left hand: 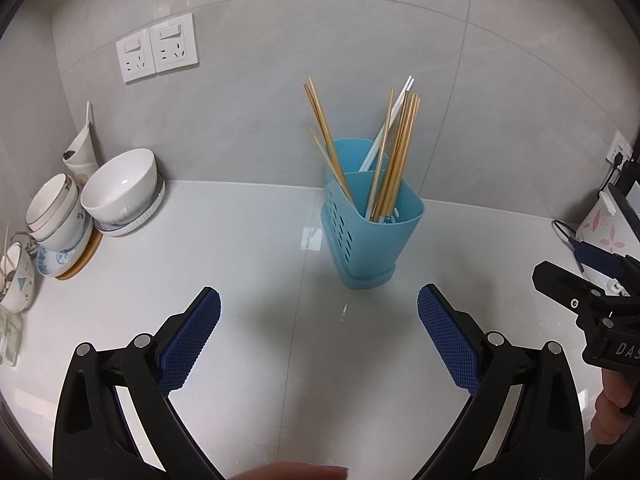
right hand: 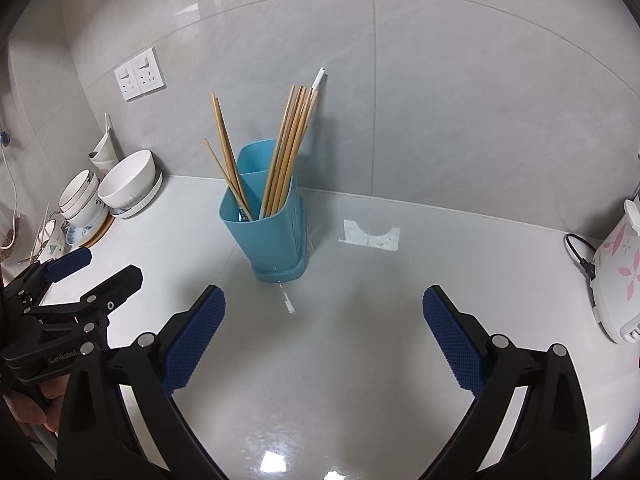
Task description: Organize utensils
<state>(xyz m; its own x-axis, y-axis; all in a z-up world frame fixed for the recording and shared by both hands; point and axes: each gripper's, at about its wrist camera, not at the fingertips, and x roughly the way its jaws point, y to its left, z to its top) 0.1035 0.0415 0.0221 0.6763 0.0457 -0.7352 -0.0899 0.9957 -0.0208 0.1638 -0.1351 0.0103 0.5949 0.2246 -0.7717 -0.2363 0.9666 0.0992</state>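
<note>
A light blue two-compartment utensil holder (left hand: pixel 376 240) (right hand: pixel 272 240) stands upright on the white counter near the tiled wall. Several wooden chopsticks (left hand: pixel 400 152) (right hand: pixel 288 148) lean in it, most in one bunch, a few apart in the other compartment. A white pair (left hand: pixel 394 116) (right hand: pixel 318 78) sticks out at the back. My left gripper (left hand: pixel 319 296) (right hand: pixel 106 266) is open and holds nothing, a short way in front of the holder. My right gripper (right hand: pixel 324 296) (left hand: pixel 568 266) is also open, in front of the holder and slightly to its right.
Stacked white bowls and plates (left hand: pixel 120 188) (right hand: pixel 128 184) crowd the left corner. Wall sockets (left hand: pixel 158 48) sit above them. A white flowered appliance (right hand: pixel 616 276) with a black cable (right hand: pixel 580 256) stands at the right. A pale patch (right hand: pixel 370 236) marks the counter. A person's hand (right hand: pixel 32 408) holds the left gripper.
</note>
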